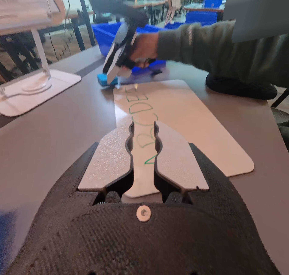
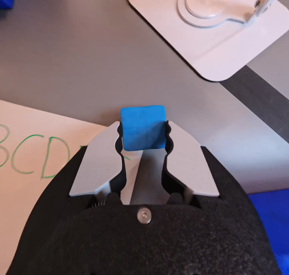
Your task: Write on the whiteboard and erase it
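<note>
The white whiteboard [image 1: 187, 126] lies flat on the grey table and carries a row of green handwritten letters [image 1: 140, 109]. My left gripper [image 1: 144, 123] hovers over the board's near end, slightly open and empty. My right gripper [image 1: 115, 78], held by a person's hand [image 1: 143, 48], reaches down at the board's far left corner. In the right wrist view my right gripper [image 2: 143, 123] is shut on a blue eraser [image 2: 143, 131], which sits just beyond the board's edge [image 2: 31, 126] over the table. The eraser also shows in the left wrist view [image 1: 103, 80].
A white stand base [image 1: 39, 87] with a clear post sits on the table to the left, close to the eraser in the right wrist view [image 2: 219, 40]. A blue bin [image 1: 109, 36] stands behind the board. A green sleeve [image 1: 203, 44] crosses above the board's far end.
</note>
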Demonstrator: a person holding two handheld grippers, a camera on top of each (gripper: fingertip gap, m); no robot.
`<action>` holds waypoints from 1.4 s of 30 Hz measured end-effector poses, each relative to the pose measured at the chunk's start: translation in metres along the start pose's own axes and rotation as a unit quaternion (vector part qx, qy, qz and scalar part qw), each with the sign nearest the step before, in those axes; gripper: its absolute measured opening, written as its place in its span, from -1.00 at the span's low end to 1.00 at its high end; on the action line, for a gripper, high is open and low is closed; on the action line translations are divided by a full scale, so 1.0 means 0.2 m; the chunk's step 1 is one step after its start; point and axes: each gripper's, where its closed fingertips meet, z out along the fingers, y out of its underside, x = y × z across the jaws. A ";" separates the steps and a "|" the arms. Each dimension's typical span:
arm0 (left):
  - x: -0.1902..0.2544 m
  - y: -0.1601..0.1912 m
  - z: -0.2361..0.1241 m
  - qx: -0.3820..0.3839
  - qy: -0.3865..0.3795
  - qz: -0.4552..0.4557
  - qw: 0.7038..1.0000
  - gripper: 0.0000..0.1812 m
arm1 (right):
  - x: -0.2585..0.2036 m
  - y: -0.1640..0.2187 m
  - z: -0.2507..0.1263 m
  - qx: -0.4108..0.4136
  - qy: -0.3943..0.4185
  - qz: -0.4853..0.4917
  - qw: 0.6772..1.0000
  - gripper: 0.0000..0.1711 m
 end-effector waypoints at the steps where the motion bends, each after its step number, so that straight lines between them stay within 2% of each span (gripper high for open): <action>1: -0.03 0.04 -0.02 -0.023 0.000 -0.011 1.000 -0.70 | -0.04 -0.01 -0.04 0.007 -0.010 -0.008 1.000 -0.38; 4: -0.13 0.17 -0.10 -0.095 -0.007 -0.035 0.995 -0.70 | -0.15 0.06 -0.15 -0.005 -0.032 -0.037 0.999 -0.38; 7: -0.14 0.24 -0.15 -0.134 -0.016 -0.005 0.991 -0.85 | -0.23 0.22 -0.19 -0.036 -0.040 -0.062 0.997 -0.38; 9: -0.04 0.21 -0.12 -0.130 0.013 0.027 0.991 -1.00 | -0.27 0.29 -0.20 -0.044 -0.042 -0.074 0.995 -0.38; 12: 0.22 0.17 0.00 -0.124 0.071 0.104 0.984 -1.00 | -0.34 0.37 -0.19 -0.055 -0.054 -0.094 0.993 -0.37; 16: 0.58 0.23 0.17 -0.144 0.140 0.170 0.965 -1.00 | -0.35 0.37 -0.20 -0.052 -0.033 -0.127 0.990 -0.31; 21: 0.74 0.31 0.19 -0.206 0.166 0.197 0.944 -1.00 | -0.39 0.35 -0.23 -0.051 -0.048 -0.143 0.987 -0.30; 29: 0.74 0.42 0.17 -0.286 0.154 0.183 0.928 -1.00 | -0.36 0.37 -0.21 -0.057 -0.045 -0.148 0.986 -0.40; 36: 0.74 0.43 0.15 -0.289 0.158 0.191 0.925 -1.00 | -0.41 0.40 -0.23 -0.059 -0.044 -0.160 0.984 -0.41; 40: 0.75 0.43 0.14 -0.288 0.159 0.195 0.924 -1.00 | -0.21 0.35 -0.21 -0.048 -0.007 -0.073 0.996 -0.41; 42: 0.75 0.43 0.14 -0.286 0.160 0.194 0.925 -1.00 | -0.37 0.35 -0.20 -0.050 -0.036 -0.104 0.993 -0.42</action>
